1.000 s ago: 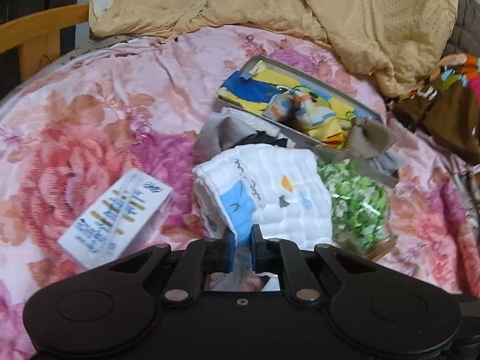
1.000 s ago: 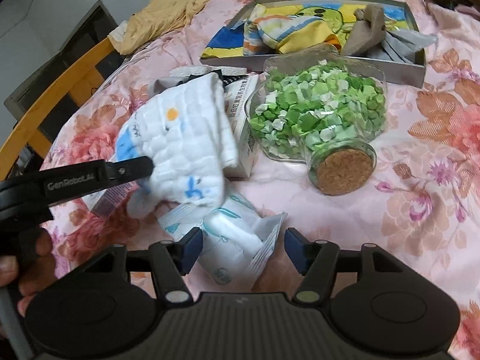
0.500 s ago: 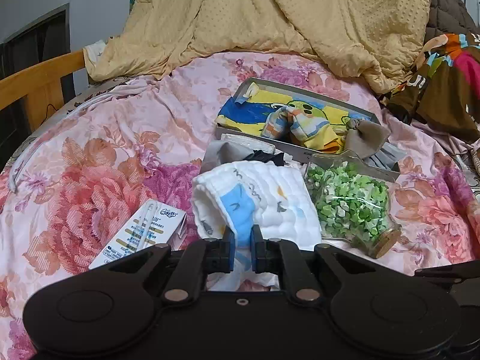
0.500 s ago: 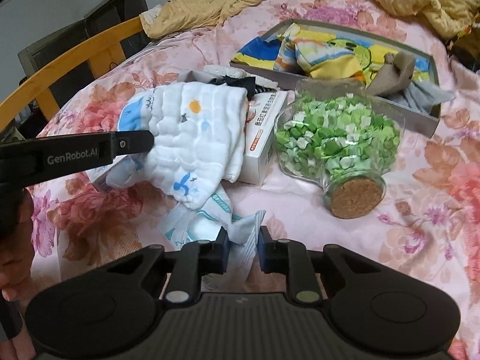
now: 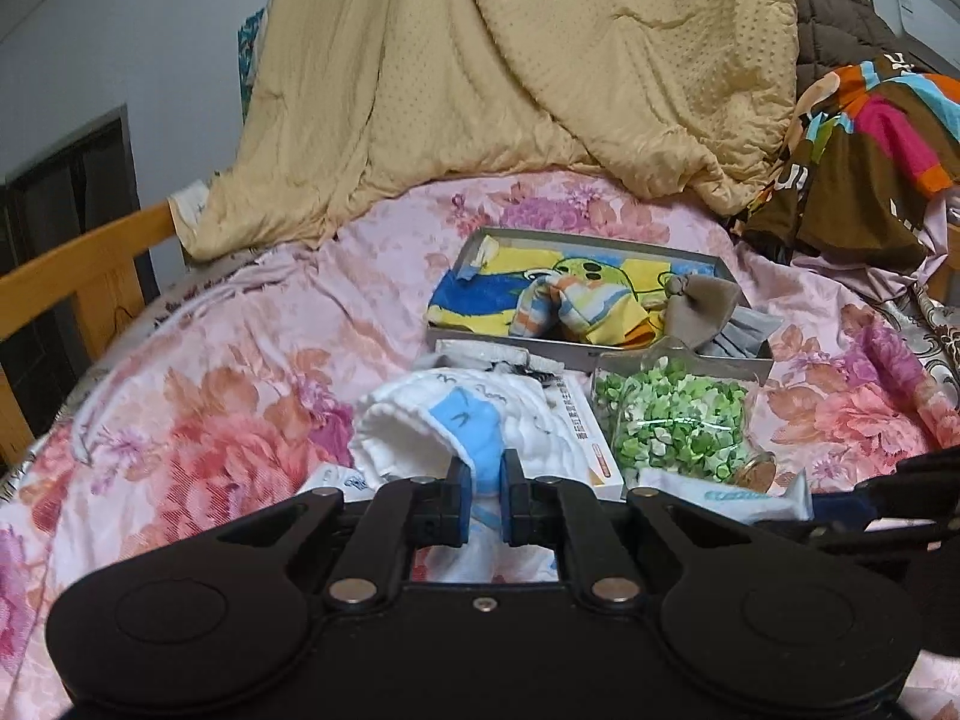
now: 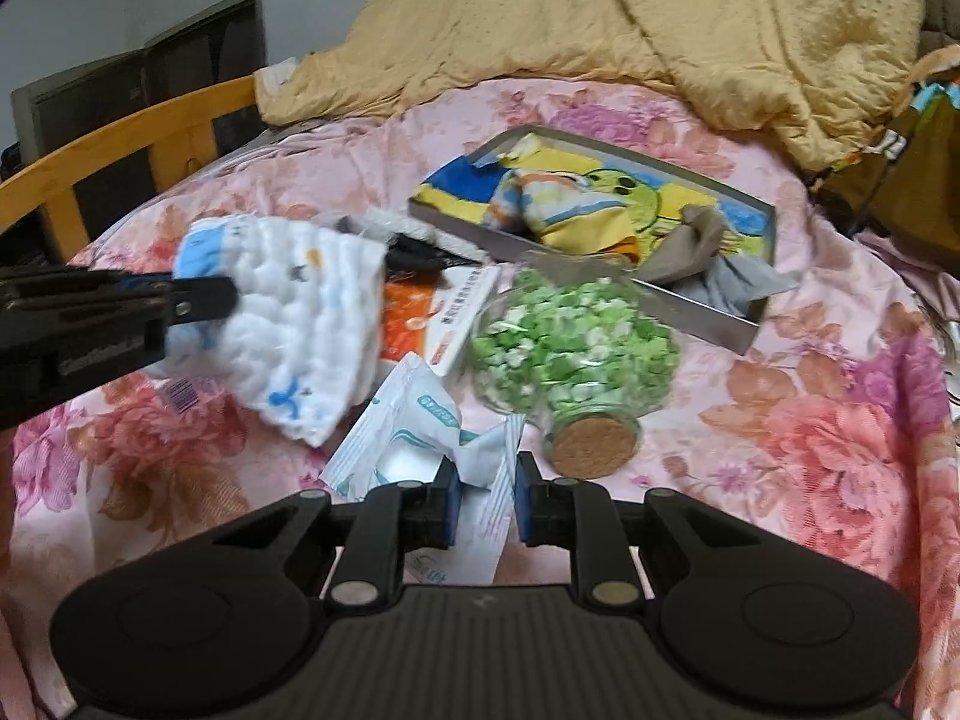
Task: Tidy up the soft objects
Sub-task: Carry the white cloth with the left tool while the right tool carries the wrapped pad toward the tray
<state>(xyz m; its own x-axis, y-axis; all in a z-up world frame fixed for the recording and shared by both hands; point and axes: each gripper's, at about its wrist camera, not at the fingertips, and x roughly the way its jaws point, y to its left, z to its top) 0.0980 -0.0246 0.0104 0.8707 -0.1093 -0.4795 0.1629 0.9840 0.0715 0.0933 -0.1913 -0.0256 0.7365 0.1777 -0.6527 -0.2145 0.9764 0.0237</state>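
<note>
Floral bedspread (image 6: 810, 420), beige quilt behind | right gripper (image 6: 483, 510) bottom centre, just closed, pinching wipes packet (image 6: 414, 438) | left gripper (image 5: 485, 495) clamps white quilted cloth (image 5: 480, 420), lifted clear, likely bound for tray (image 6: 708, 306) of fabrics, upper right | corked jar (image 6: 570, 354) between

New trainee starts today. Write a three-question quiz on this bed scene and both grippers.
1. True or false: the left gripper is shut on the white quilted cloth.
2. What does the right gripper pinch? A) cork-stoppered jar B) white plastic packet C) grey cloth
3. Fill in: the jar of green bits lies on its ____.

Key: 1 true; 2 B, the white plastic packet; 3 side, with the cork facing the right wrist camera.
</note>
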